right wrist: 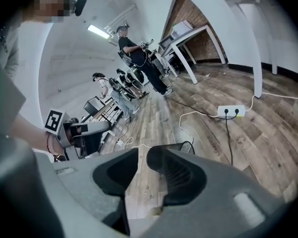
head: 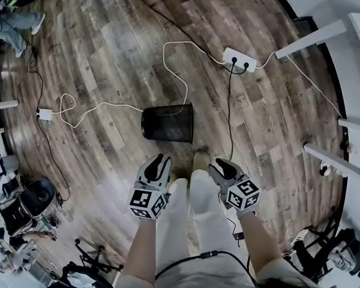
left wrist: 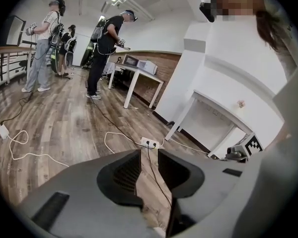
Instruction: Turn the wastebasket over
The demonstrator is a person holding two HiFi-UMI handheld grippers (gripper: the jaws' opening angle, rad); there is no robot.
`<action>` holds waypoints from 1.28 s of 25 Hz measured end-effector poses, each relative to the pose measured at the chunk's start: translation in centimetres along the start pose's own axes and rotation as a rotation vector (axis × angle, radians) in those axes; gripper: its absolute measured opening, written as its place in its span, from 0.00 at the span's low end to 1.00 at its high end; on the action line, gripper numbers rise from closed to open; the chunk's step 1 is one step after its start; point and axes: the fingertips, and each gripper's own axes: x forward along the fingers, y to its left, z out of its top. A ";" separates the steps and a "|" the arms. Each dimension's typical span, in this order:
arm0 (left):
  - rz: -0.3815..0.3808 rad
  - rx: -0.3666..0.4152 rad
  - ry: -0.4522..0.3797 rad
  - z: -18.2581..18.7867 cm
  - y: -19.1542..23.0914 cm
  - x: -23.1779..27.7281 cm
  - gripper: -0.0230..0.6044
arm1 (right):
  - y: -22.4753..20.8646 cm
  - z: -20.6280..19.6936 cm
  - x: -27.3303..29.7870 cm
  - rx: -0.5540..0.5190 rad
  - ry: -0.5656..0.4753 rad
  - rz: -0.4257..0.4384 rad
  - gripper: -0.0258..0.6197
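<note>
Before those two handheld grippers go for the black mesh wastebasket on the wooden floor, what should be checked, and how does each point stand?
1. Black mesh wastebasket in sight, ahead of both grippers: ok.
2. Left gripper jaws apart, nothing between them: ok.
3. Right gripper jaws apart, nothing between them: ok.
4. Contact with the wastebasket: not ok, both grippers are short of it.
5. Thin white cable clear of the wastebasket: cannot tell; it runs right along the far side.
6. Which way the wastebasket's opening faces: cannot tell.
</note>
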 end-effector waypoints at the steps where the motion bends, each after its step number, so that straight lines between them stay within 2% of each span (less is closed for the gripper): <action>1: -0.008 0.003 0.015 -0.4 0.0 1.1 0.20 | -0.5 -0.3 0.4 0.006 0.004 0.001 0.25; 6: -0.053 0.022 0.075 -2.2 0.7 6.3 0.22 | -2.5 -1.4 3.7 0.006 0.026 0.009 0.25; 12: -0.096 0.063 0.165 -6.2 2.5 11.9 0.25 | -5.3 -3.1 7.9 0.033 0.022 0.013 0.26; 18: -0.074 0.119 0.281 -10.3 5.1 15.6 0.29 | -8.4 -5.4 11.2 0.065 0.011 0.005 0.27; 22: -0.065 0.117 0.293 -12.0 6.6 17.4 0.29 | -10.1 -7.6 13.2 0.125 0.005 0.007 0.27; 27: -0.046 0.116 0.280 -13.4 8.2 20.2 0.30 | -11.9 -10.4 16.2 0.129 0.021 0.028 0.28; 32: -0.016 0.146 0.340 -15.4 10.4 22.6 0.30 | -13.6 -12.2 20.3 0.130 0.018 0.055 0.29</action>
